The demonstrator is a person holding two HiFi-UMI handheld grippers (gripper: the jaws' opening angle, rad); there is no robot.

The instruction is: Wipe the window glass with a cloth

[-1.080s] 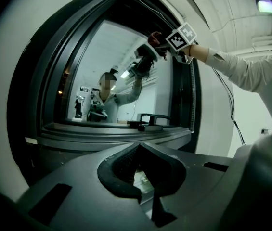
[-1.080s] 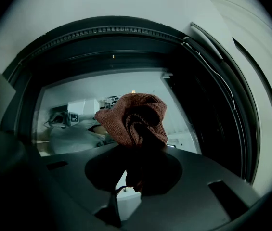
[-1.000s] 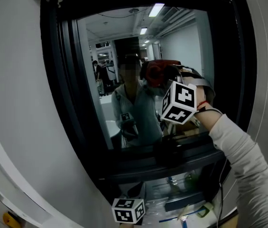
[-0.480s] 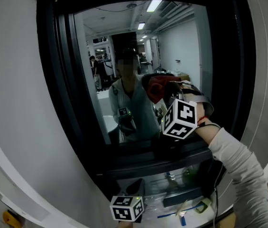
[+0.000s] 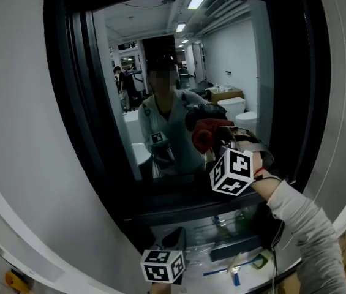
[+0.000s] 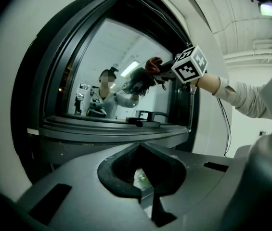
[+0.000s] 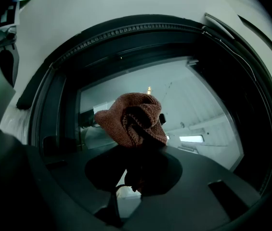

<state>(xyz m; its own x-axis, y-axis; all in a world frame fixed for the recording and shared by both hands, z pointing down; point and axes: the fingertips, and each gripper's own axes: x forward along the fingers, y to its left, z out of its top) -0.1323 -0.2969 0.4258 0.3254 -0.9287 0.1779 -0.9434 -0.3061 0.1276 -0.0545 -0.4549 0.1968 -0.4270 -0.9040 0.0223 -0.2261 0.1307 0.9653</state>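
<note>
The left gripper (image 6: 139, 149) is held low, below the window's lower frame rail (image 5: 188, 204), and points up toward the window. Its jaws are closed together with nothing between the pads. Above it and to the right, the right gripper (image 7: 138, 149) is raised in front of the window, with a light-sleeved forearm (image 5: 302, 224) behind it. Its jaws are clamped on a bunched reddish-brown cloth (image 7: 133, 119), which protrudes past the jaw tips as a rounded wad. The cloth is positioned at the lower right area of the window glass (image 5: 160, 48) and appears to lie against the pane, where it meets its own reflection. A black frame (image 5: 75, 103) set in a white wall (image 5: 19, 133) surrounds the glass. The pane reflects the person, both grippers and lit ceiling lamps.
</note>
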